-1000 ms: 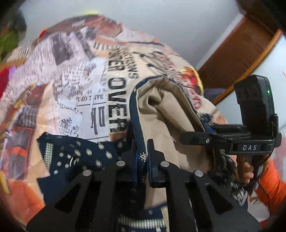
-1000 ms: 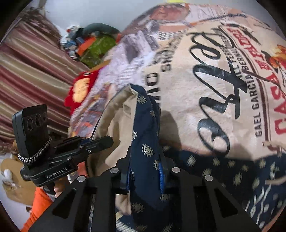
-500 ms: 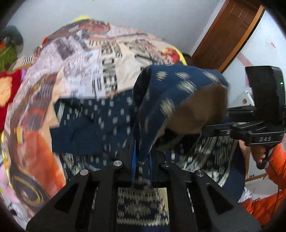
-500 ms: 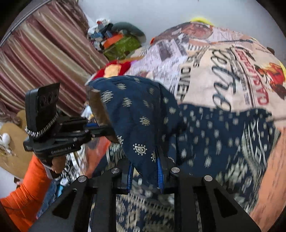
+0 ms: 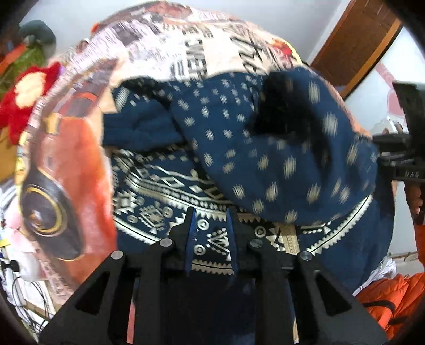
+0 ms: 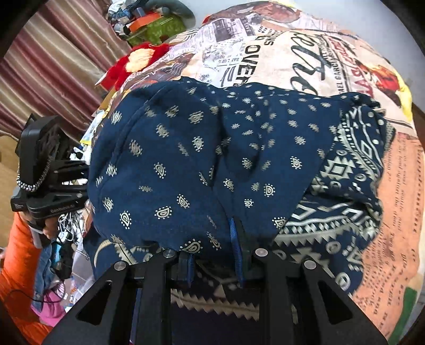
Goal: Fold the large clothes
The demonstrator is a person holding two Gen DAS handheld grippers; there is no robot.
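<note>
A large navy garment (image 5: 239, 148) with small cream motifs and a cream geometric border lies on the printed bedspread. It also fills the right wrist view (image 6: 202, 159). Its upper part is folded over toward me and rests on the border section. My left gripper (image 5: 209, 233) is open with nothing between its fingers, just above the border pattern. My right gripper (image 6: 215, 254) is open too; the folded cloth edge drapes over its left finger. Each gripper shows in the other's view, the right one (image 5: 403, 159) and the left one (image 6: 47, 191).
The bedspread (image 6: 305, 55) is printed with newspaper text and posters. A red plush toy (image 5: 29, 93) and a cluttered heap (image 6: 148, 24) lie at the far side. A striped curtain (image 6: 53, 58) hangs at the left. A wooden door (image 5: 356, 45) stands at the right.
Both grippers carried the garment's edge back toward me, folding it over, then opened and let it go. The cloth now lies on the lower part.
</note>
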